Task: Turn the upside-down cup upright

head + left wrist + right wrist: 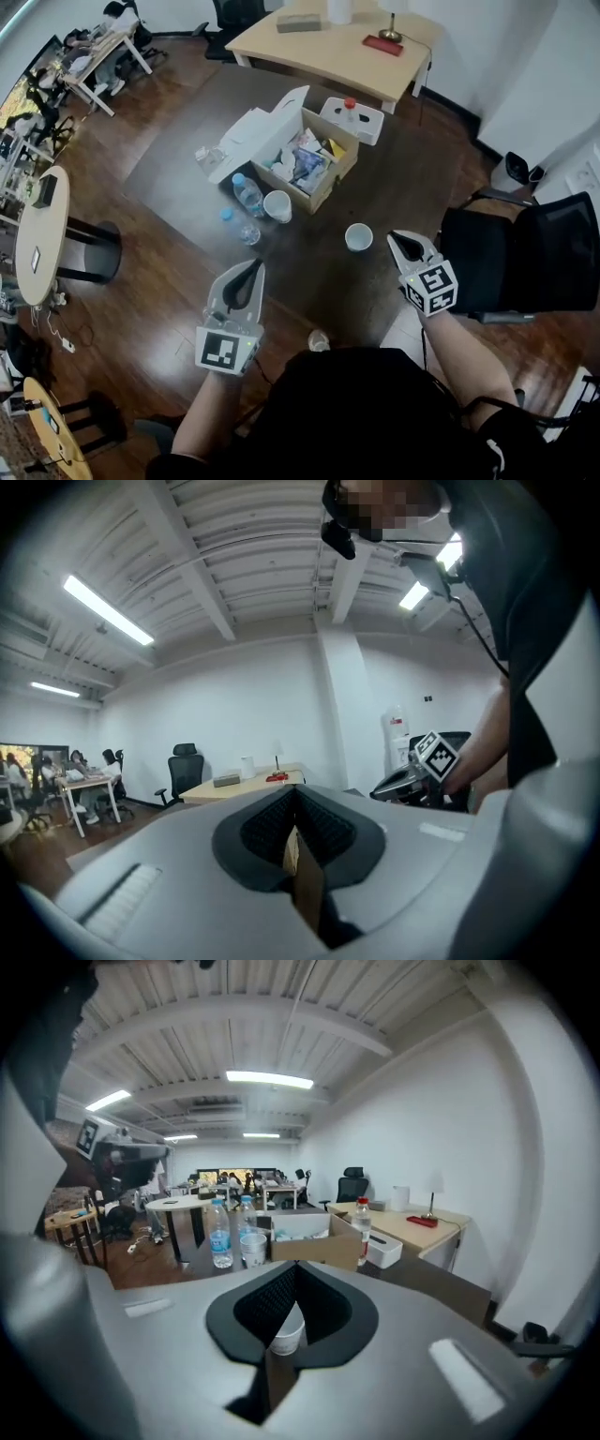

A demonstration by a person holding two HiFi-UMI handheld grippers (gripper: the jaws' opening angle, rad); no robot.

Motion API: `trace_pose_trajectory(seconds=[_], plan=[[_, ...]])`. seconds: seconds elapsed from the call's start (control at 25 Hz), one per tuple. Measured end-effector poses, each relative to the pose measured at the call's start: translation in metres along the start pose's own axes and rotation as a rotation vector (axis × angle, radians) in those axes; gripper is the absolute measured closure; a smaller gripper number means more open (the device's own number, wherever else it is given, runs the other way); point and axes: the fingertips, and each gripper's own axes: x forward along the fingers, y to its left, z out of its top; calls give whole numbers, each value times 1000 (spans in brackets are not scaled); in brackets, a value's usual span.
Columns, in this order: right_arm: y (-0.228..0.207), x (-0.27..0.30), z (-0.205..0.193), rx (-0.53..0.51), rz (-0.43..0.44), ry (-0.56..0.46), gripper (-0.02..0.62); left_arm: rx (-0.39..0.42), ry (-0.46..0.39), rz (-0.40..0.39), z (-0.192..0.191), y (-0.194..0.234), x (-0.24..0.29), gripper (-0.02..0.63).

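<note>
Cup (pixel 358 237): small, white, round, paper-like; it stood alone on the near middle of the surface; a round rim with a pale hollow faced the head view; mouth-up or base-up could not be told
Right hand-held gripper (pixel 401 242): jaws pressed together into a point, nothing pinched; tip just right of the cup and apart from it; in the right gripper view the cup showed beyond the ribbed black pads, in line with them
Left hand-held gripper (pixel 251 274): jaws pressed together, nothing pinched; over the near left of the surface, well apart from the cup; grey shell, black pads, marker cube at the back
Surface (pixel 403 178): dark, matt, flat, with straight edges
Cardboard box (pixel 323 173): brown, open-topped, filled with mixed packets; at the middle of the surface, with a white flap raised at its left
Second cup (pixel 277 205): white, mouth up, touching the near corner of the box
Bottles (pixel 247 194): two, clear plastic, blue caps, just left of the second cup
White container (pixel 354 120): rounded rectangle behind the box, with a red-capped bottle on it
Floor (pixel 150 272): glossy brown wooden planks
</note>
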Motion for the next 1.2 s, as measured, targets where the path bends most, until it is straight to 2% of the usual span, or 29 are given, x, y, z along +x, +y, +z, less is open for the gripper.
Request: trace_pose_trajectory(seconds=[0.08,0.2,0.28,0.4,0.52,0.64,0.88,1.2], plan=[[-10,14,-10,10,-10,58,592,-25,18,43,-6,3,-6,606],[-19,32,-28,13,19,127,589,-61,56,107,-12,5,-10,606],[-22,44,-41,-3,50,167,550,-49,92,137,-12,5,-14,606],[-23,59,-60,-16,90,220,526,-63,124,186,-13,7,-28,606],[-24,72,-72,42,112,241,500,-86,159,236,-21,12,-43,606],[-22,85,-78,103,132,256,481,-92,153,260,-22,17,-54,606],[-8,100,-90,141,191,305,480,-112,164,294,-24,22,-61,606],[-7,107,-98,129,188,337,517,-112,172,297,-24,26,-63,606]])
